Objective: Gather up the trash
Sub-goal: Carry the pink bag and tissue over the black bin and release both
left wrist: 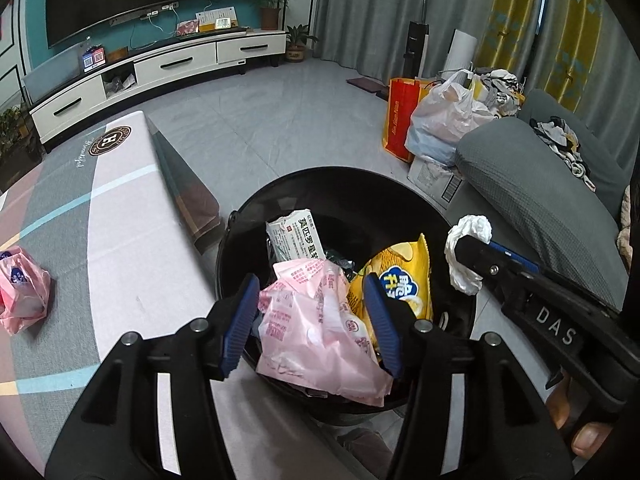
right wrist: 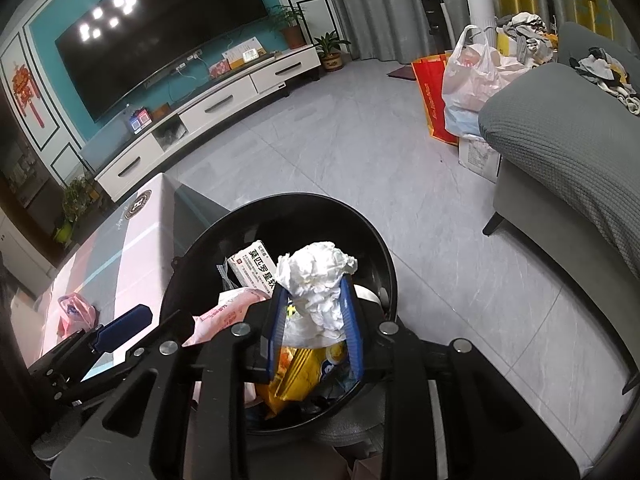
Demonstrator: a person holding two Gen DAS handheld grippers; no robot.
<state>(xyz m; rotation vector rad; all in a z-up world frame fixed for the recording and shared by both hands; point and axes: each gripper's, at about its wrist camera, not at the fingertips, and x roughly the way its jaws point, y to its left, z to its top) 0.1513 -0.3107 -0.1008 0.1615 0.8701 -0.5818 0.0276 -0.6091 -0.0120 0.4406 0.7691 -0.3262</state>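
A black round trash bin [left wrist: 320,178] [right wrist: 304,208] stands on the floor beside the table. It holds a white box with Chinese text [left wrist: 294,238] [right wrist: 256,266], a yellow snack bag [left wrist: 404,276] [right wrist: 304,372] and a pink plastic wrapper [left wrist: 320,320] [right wrist: 224,312]. My left gripper [left wrist: 312,316] is open above the bin, its blue pads either side of the pink wrapper. My right gripper [right wrist: 316,308] is shut on a crumpled white tissue [right wrist: 316,280] [left wrist: 468,248] over the bin. A second pink wrapper [left wrist: 22,288] [right wrist: 76,312] lies on the table.
The table [left wrist: 120,208] with a patterned cloth is left of the bin. A grey sofa [left wrist: 552,200] [right wrist: 568,152] is on the right, with bags [left wrist: 440,120] and a box beside it. A white TV cabinet [left wrist: 160,68] stands at the far wall.
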